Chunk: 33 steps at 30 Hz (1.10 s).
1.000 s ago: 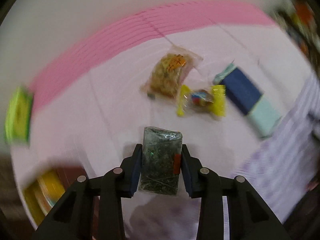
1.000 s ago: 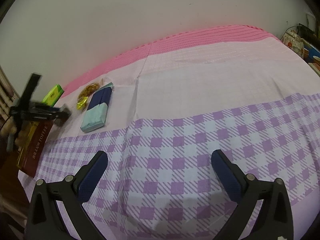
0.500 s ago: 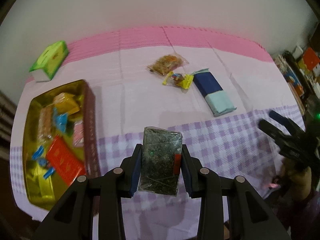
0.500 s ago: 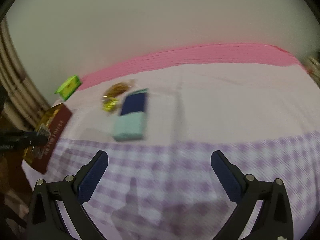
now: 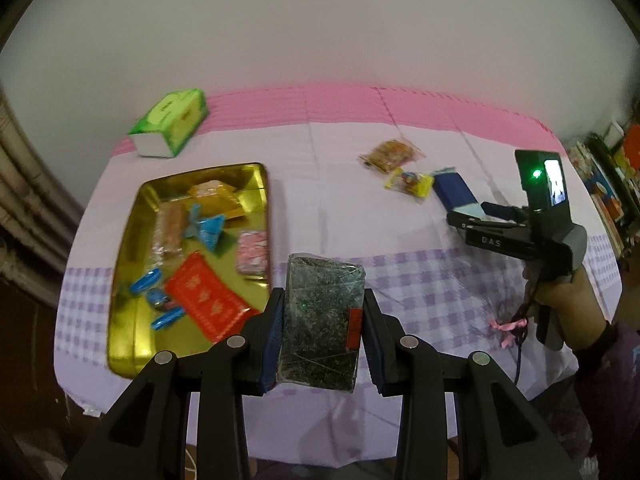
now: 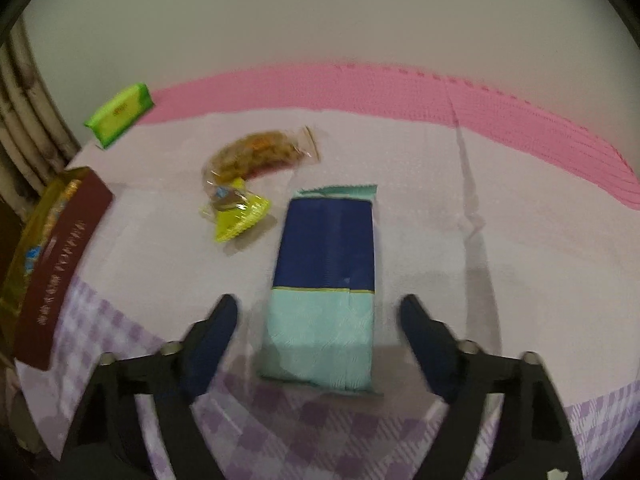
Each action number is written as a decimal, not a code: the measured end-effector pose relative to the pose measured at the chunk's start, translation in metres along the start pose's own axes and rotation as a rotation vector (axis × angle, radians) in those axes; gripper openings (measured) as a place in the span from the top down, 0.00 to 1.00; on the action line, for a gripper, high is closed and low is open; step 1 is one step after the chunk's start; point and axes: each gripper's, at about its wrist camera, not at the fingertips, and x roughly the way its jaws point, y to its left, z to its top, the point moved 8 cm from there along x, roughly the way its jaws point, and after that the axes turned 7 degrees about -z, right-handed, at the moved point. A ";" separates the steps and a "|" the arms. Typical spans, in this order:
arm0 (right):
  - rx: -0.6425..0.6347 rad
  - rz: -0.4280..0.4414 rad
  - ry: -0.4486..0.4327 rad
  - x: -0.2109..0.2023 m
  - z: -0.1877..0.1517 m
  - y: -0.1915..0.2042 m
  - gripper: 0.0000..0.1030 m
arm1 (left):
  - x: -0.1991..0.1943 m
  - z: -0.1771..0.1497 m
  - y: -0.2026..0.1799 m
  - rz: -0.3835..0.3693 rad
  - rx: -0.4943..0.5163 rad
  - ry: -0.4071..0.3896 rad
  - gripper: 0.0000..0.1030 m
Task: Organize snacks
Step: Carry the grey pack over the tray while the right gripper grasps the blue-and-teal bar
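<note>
Left claw (image 5: 322, 334) clenched on dark seaweed pack (image 5: 320, 320), held clear of table, likely for drop into gold tin (image 5: 128, 248) ahead-left of claw. Right claw (image 6: 318, 322) closing, jaws straddling near end of blue/teal pack (image 6: 324, 280), pads not yet touching; lined up lengthwise for side pinch. Yellow candy (image 6: 236, 212), nut bag (image 6: 256, 152) beyond, ahead-left.

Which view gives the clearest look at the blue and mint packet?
The right wrist view: the blue and mint packet lies whole and close, between the closing jaws of the right gripper, untouched. The left wrist view shows it small and distant, partly hidden behind that gripper.
</note>
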 end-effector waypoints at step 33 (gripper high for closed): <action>0.144 0.051 -0.115 -0.082 -0.052 -0.034 0.54 | 0.002 -0.026 0.150 0.263 -0.187 -0.053 0.64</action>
